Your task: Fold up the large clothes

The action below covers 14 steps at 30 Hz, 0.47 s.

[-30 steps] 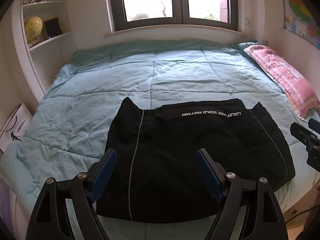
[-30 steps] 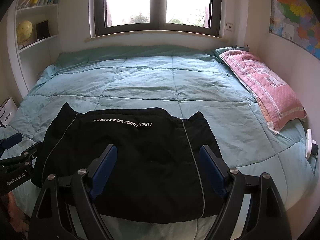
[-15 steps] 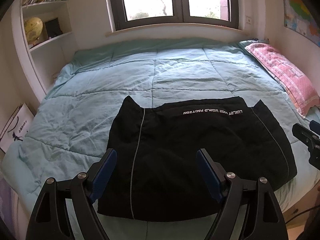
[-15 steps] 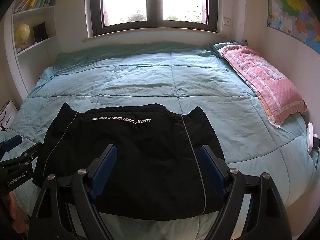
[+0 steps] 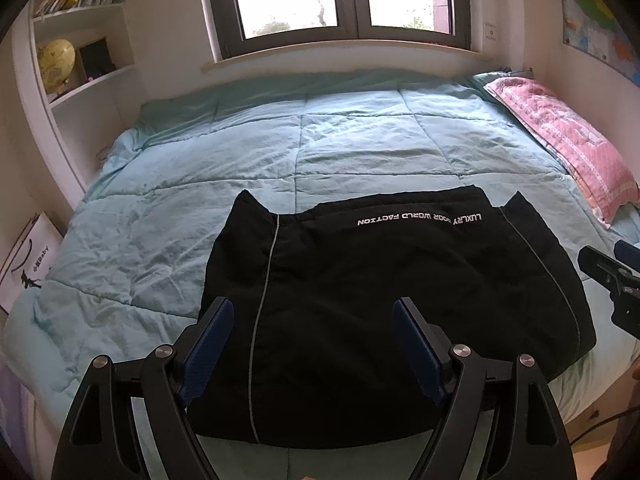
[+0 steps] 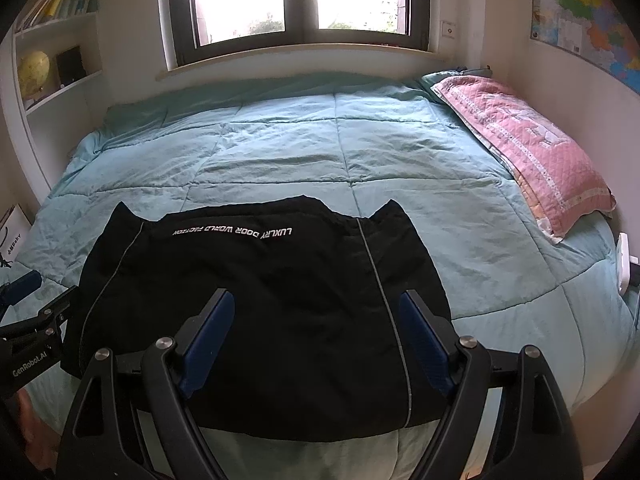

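One black jacket [image 5: 384, 308] lies flat across the near edge of the teal-quilted bed [image 5: 280, 152] below the window [image 5: 340, 0], its lettering upside down, both grippers' fingers [image 5: 208, 340] spread wide and empty.

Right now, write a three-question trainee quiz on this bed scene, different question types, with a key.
1. True or false: the left gripper is clamped on the black garment.
2. Multiple choice: the pink pillow lies A) at the bed's right edge by the wall, B) on the garment, C) on the shelf.
3. Fill in: the garment lies on a ____ quilt.

Key: 1 false, both it and the right gripper are open and hold nothing; 2 A; 3 light blue-green.
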Motion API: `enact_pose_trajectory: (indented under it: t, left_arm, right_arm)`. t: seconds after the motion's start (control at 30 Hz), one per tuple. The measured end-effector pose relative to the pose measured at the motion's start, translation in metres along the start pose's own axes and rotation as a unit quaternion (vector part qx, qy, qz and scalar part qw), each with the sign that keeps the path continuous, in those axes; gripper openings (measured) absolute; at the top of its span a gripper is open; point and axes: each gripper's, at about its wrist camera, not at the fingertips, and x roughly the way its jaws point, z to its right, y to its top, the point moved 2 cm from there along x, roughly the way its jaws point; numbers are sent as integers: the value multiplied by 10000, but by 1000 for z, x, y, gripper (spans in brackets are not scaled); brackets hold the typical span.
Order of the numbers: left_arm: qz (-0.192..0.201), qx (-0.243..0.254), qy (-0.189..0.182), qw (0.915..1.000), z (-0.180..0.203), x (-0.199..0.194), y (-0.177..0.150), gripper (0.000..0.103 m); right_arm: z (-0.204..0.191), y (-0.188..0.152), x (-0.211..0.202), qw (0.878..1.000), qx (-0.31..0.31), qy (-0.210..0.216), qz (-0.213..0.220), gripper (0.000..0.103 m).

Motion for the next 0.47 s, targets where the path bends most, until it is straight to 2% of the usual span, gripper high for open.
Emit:
enact_pose_trajectory:
  t: [0.27,0.4,0.47]
  left_arm:
    - [-70,-10,-5,10000,-2,12,1,83]
    - [253,-67,-27,9997,-7,12,3,83]
    - [266,-46,42,9996,-12,17,5,83]
  right_arm:
    - [-4,0,15,9999,-21,15,-121,85]
    - [-7,1,24,9998,-93,5,-185,85]
    - [-8,2,28,9997,-127,-9,-193,85]
